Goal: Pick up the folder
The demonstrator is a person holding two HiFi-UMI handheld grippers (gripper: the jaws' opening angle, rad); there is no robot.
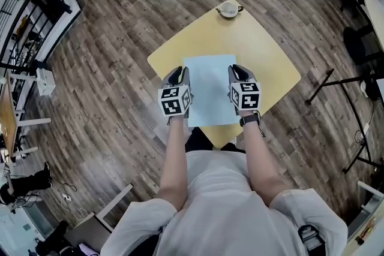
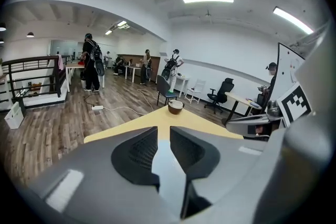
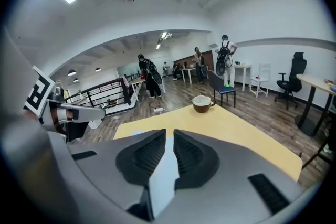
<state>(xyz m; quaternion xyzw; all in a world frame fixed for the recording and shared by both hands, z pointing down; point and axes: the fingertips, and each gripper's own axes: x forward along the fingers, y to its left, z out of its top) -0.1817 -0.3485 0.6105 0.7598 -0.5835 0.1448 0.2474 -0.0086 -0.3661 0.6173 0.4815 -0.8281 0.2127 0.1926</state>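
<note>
One pale blue folder point(image 1: 210, 90) spreads over the near half of the yellow table point(image 1: 264, 45). Only the head view shows it whole, with a gripper at each side edge. The right gripper view adds that the right gripper point(image 3: 169, 141) is clamped tight on the folder's edge. The left gripper point(image 2: 163, 139), in its own view, keeps a narrow slit with the folder inside, the pads off it. A cup point(image 1: 228, 9) stands at the table's far corner.
</note>
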